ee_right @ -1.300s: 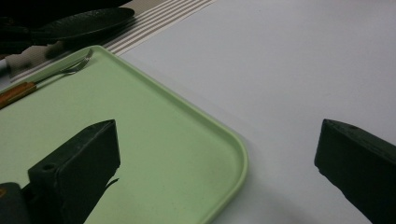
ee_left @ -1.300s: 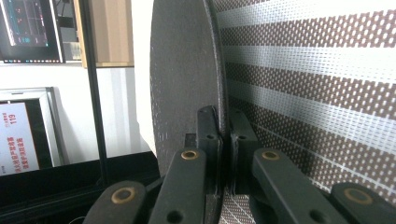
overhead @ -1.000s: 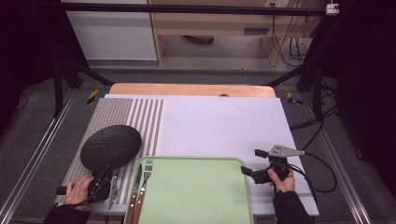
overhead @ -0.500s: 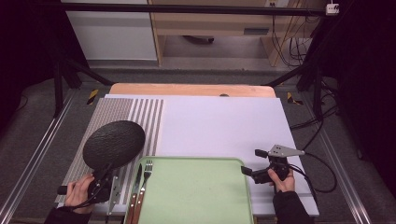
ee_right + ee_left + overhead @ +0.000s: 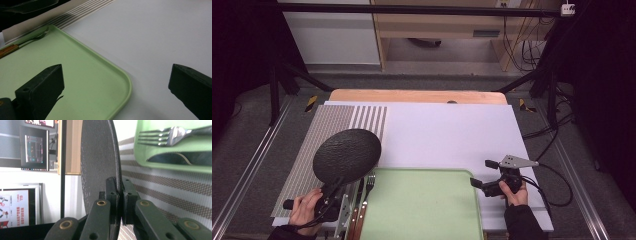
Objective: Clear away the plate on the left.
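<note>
Left gripper view shows the left gripper (image 5: 119,202) with its two black jaws pressed tight on the rim of a black textured plate (image 5: 98,162), which stands on edge in that view, the striped mat (image 5: 172,192) behind it. In the high view the left gripper (image 5: 332,192) sits at the near left of the table, held in the left hand (image 5: 304,210), and the black textured plate (image 5: 347,155) is lifted and tilted above the striped mat (image 5: 312,145), its far edge reaching toward the white sheet (image 5: 452,130).

Just right of it lies the green tray (image 5: 422,205), flat on the table at the near edge. Its floor is bare except at the left rim, where a fork (image 5: 368,182) with a wooden handle rests, tines pointing away from the person; a second wooden handle lies alongside it.

At the tray's right corner the right gripper (image 5: 478,174) is held by the right hand (image 5: 514,192), jaws spread wide with nothing between them. In the right gripper view they straddle the corner of the green tray (image 5: 117,75) and the white sheet (image 5: 155,37).
</note>
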`<state>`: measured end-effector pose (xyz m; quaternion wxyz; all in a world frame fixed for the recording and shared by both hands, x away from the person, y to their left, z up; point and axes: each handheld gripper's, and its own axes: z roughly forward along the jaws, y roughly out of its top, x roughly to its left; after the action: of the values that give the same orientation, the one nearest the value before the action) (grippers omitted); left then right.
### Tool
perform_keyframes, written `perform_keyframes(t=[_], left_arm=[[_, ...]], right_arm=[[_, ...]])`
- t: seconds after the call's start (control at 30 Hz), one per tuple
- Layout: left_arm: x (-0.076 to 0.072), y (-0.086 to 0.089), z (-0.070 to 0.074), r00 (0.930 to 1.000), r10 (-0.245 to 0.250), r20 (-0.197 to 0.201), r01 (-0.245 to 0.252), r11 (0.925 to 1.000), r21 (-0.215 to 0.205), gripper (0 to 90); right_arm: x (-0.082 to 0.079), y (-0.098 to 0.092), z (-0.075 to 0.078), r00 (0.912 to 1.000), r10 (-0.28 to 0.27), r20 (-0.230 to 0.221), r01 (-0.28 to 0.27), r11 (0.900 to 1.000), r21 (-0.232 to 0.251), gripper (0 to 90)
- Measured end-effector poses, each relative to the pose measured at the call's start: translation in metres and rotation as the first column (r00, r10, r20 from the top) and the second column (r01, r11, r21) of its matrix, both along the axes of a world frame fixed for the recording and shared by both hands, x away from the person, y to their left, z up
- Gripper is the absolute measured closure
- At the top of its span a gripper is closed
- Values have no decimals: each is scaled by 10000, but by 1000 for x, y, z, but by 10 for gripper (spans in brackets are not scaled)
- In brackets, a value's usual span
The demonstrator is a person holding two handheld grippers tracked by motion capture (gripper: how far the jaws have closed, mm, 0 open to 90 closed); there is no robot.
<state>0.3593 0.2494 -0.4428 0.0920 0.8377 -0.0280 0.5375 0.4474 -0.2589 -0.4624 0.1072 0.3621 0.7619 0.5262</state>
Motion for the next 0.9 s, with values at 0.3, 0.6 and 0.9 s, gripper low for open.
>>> perform_keyframes(t=[0.3, 0.6, 0.9], left_arm=[[-7, -14, 3, 9991, -416, -56, 416, 9991, -10, 856], [-15, -30, 7, 9953, -957, -145, 955, 9953, -123, 856], [-22, -43, 11, 9908, -1335, -240, 1330, 9909, -197, 855]], right_arm=[[0, 0, 0, 10000, -11, 6, 11, 10000, 3, 7], [0, 0, 0, 10000, -23, 13, 23, 10000, -4, 7], [0, 0, 0, 10000, -25, 6, 25, 10000, 4, 7]])
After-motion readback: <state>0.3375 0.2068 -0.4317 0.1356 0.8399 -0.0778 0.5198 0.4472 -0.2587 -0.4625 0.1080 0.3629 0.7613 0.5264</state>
